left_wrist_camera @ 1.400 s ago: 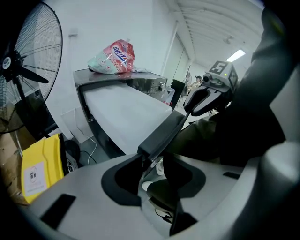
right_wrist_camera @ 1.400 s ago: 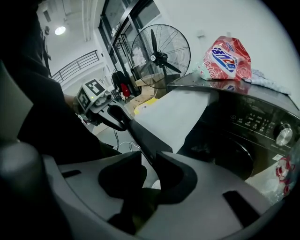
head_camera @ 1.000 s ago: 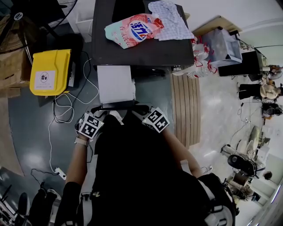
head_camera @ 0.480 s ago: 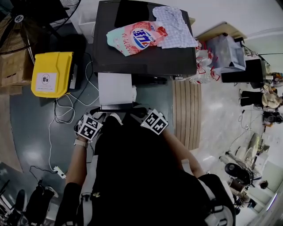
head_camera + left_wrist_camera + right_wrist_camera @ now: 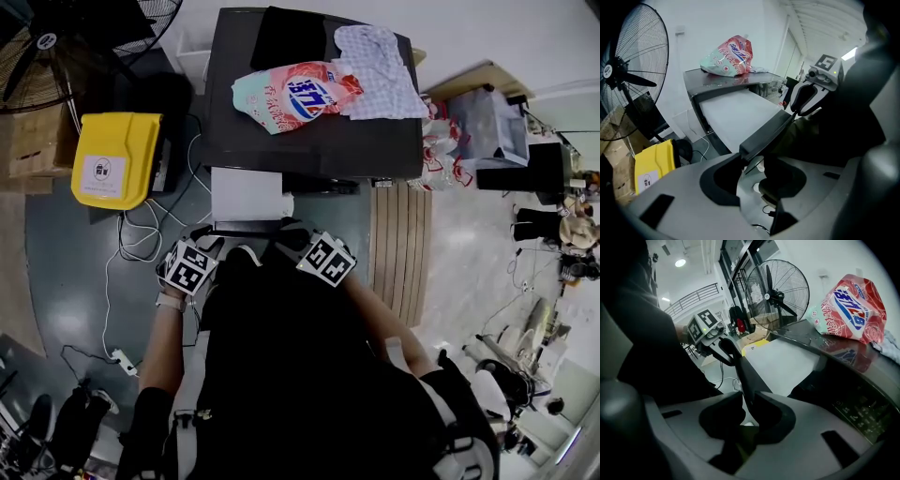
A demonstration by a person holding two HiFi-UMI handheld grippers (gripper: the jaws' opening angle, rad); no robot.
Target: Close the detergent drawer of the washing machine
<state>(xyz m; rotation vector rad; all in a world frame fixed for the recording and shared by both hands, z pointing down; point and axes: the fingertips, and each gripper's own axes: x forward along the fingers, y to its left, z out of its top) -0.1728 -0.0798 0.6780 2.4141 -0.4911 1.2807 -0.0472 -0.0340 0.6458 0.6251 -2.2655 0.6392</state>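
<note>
Black short-sleeved top (image 5: 281, 375); pale wristband (image 5: 172, 301) on left wrist; grey straps (image 5: 183, 431) at shoulders.

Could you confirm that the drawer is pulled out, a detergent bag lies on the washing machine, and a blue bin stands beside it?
Not quite: the bin is yellow, not blue, as the head view shows. The drawer is indeed pulled out, and the detergent bag lies on the washing machine.

The washing machine (image 5: 309, 141) has a glossy dark top mirroring the shiny plastic detergent bag (image 5: 295, 94) on it, beside a soft printed cloth (image 5: 375, 61). Its detergent drawer (image 5: 246, 194) looks matt white plastic; the slatted board (image 5: 398, 244) right of it is bare wood.
</note>
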